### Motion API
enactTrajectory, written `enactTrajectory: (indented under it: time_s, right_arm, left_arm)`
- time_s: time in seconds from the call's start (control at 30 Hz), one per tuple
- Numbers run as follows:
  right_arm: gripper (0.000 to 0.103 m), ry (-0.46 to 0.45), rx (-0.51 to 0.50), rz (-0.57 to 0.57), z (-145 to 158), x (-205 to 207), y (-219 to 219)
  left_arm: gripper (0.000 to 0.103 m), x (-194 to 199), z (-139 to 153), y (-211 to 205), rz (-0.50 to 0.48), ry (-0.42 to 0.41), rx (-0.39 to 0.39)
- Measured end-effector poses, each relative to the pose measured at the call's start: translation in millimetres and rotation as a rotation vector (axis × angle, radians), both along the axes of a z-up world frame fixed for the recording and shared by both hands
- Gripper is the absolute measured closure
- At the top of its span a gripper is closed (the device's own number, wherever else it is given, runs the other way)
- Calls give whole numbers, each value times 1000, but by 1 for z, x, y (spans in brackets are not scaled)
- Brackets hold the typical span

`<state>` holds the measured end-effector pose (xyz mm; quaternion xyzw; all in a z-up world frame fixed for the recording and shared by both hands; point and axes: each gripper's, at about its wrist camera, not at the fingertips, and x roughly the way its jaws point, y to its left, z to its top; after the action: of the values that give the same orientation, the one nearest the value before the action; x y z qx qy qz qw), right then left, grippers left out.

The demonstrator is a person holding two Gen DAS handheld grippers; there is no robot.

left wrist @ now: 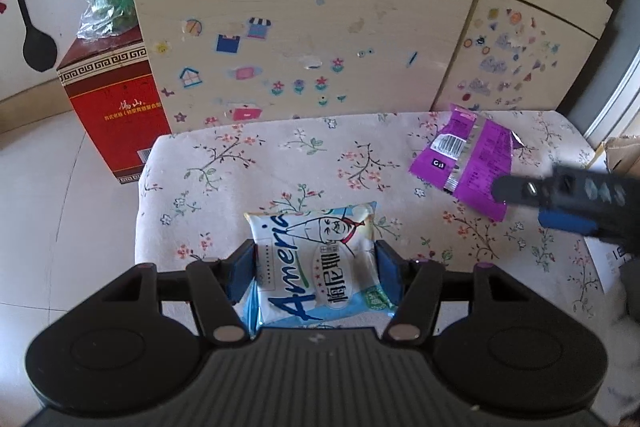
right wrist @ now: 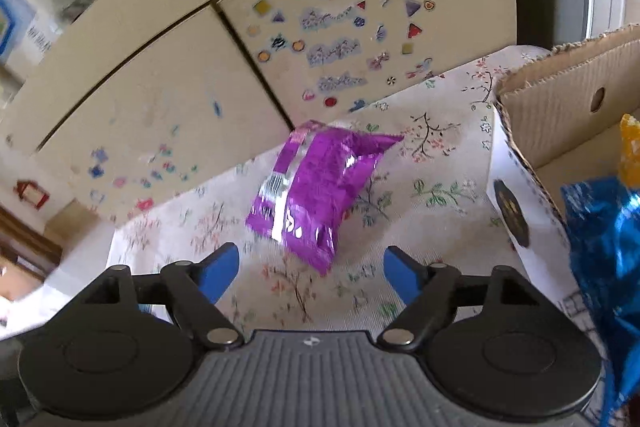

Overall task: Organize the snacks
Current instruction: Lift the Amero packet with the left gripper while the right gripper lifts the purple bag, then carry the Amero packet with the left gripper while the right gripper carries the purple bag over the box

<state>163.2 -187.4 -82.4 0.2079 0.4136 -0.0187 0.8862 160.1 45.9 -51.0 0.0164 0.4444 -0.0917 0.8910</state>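
Note:
My left gripper (left wrist: 316, 263) is shut on a white and blue snack packet (left wrist: 320, 267) printed "Americ", held just above the flowered cloth (left wrist: 240, 187). A purple snack packet (left wrist: 468, 163) lies on the cloth at the far right. In the right wrist view the purple packet (right wrist: 316, 187) lies just ahead of my right gripper (right wrist: 312, 275), which is open and empty, a little short of the packet. The right gripper (left wrist: 568, 203) also shows in the left wrist view, at the packet's near right edge.
A cardboard box (right wrist: 560, 115) stands at the right with a blue foil packet (right wrist: 600, 247) and something orange inside. A stickered cabinet (left wrist: 304, 39) runs behind the cloth. A red carton (left wrist: 116, 99) stands on the floor at the left.

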Motion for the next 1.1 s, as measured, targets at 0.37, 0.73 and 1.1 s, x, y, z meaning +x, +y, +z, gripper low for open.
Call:
enactTrajectory:
  time_s: [0.37,0.73,1.1]
  right_arm:
    - [12,65,-138,-169,-18,68,31]
    - [26,58,-208,-27,-19,39,27]
    - [26,65,-187,123,10,-50,19]
  left_arm:
    - [41,4,5,15,37,0,-22]
    - [41,0,8,10,30,-7,-11]
    - [41,-24,27,-4,-14,-50,-28]
